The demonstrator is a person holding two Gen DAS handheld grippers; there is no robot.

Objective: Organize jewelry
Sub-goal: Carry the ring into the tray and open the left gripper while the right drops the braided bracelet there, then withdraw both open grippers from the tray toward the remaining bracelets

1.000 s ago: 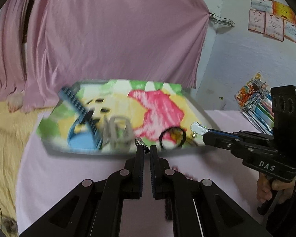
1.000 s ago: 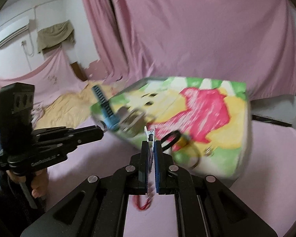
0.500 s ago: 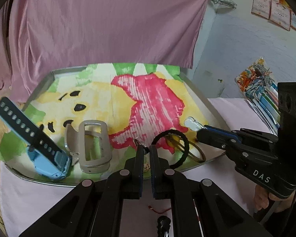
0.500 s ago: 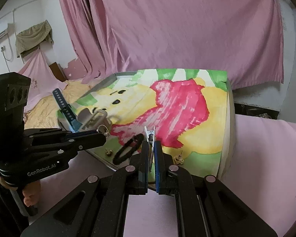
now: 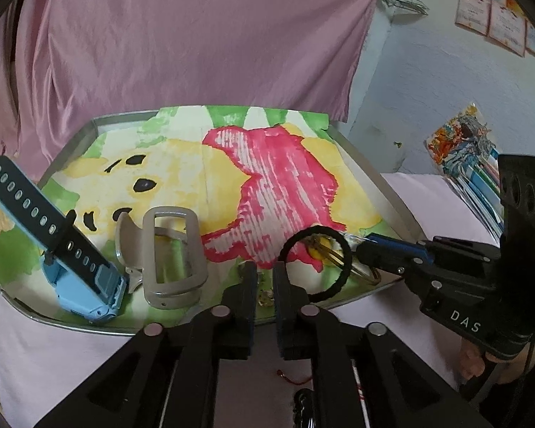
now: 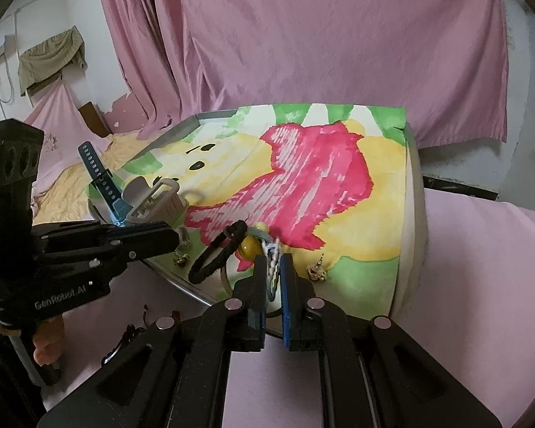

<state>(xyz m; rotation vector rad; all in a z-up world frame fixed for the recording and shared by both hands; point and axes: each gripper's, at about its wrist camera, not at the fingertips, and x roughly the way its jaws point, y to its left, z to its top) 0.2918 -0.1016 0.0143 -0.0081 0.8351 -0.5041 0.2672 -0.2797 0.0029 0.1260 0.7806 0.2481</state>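
Now the metal tray lined with a yellow, pink and green cartoon cloth (image 5: 371,164) fills the middle of both views, sharp where a second ago it was a blur, so I have settled over its near edge. Toward the lower left of the left view lie the blue strapped watch (image 5: 85,285) and the grey clasp frame (image 5: 171,256); the black elastic loop (image 5: 315,267) sits centre right. My left gripper (image 5: 265,278) has gone from pinched to narrowly parted, empty, above a small earring (image 5: 265,297). My right gripper (image 6: 274,267) pinches a small silver-blue chain (image 6: 271,255), which I judge ready to set down.
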